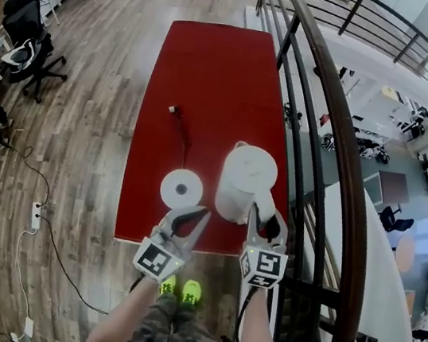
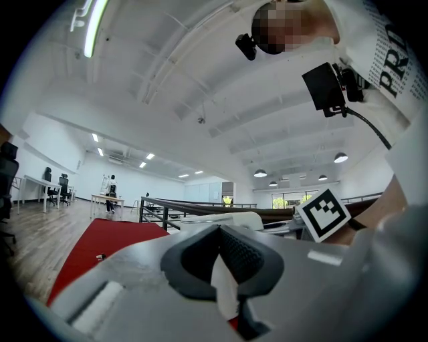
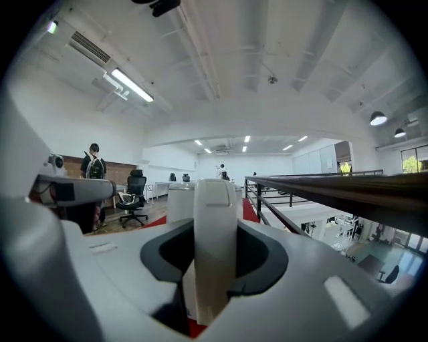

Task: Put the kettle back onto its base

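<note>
- Since the red table (image 1: 206, 68) bears everything, I start there: it runs long and narrow away from me, with a dark railing (image 1: 321, 103) along its right side, and both of the task's things sit at its near end, where my claws can reach them
- The white kettle (image 1: 243, 180) is at the table's near right, just beside the base and to its right, not on it, so I judge the putting back is not yet done; whether it rests on the red or is a little lifted I cannot tell
- The base (image 1: 181, 188), a low white disc, lies left of the kettle close to the near edge; its top is bare, so it is free to take the kettle
- My right claw (image 1: 267, 224) pinches the kettle's handle (image 3: 215, 247), which stands upright between my pads and fills the gap; I hold it there because the handle faces me and is the part made for lifting, which should keep the body upright
- My left claw (image 1: 189, 215) lies level at the base's near rim, its jaws drawn toward each other round a white sliver that I take for that rim; whether the pads truly press on it I cannot tell, and I judge it is placed there to steady the light disc
- A thin dark cord (image 1: 181, 133) runs from the base toward the far end and stops at a plug (image 1: 173, 108) lying loose on the red, so nothing anchors the base and a nudge could slide it
</note>
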A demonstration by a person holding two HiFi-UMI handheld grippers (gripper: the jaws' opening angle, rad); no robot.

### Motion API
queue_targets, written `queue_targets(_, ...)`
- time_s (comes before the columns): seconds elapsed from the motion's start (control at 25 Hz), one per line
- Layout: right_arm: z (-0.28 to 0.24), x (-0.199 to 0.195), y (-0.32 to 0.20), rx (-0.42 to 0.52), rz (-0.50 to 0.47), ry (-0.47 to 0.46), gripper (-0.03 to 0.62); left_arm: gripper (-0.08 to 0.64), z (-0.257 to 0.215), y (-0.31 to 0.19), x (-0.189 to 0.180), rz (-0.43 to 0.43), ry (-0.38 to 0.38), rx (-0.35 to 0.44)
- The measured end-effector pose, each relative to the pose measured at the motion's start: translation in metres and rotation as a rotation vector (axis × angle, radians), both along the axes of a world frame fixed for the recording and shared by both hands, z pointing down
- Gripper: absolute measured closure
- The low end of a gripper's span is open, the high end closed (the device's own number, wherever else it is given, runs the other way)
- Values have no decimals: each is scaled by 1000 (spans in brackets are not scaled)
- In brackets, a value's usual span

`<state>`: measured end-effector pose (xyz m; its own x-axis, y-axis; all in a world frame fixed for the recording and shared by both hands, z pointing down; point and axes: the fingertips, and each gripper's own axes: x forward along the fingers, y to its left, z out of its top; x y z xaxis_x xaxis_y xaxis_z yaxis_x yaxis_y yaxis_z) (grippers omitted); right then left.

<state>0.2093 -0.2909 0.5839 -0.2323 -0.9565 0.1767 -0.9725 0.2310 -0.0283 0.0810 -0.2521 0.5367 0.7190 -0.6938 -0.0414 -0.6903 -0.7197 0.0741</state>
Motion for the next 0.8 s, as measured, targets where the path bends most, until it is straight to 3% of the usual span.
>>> queue_targets(0.6,-40,-2,22,-9,-28,-4,461,568,-43,5,-8,16,9,69)
queue_targets(0.8,-66,-7,29,31,-12,-19,460,568,-61,4,-25,14,6,98)
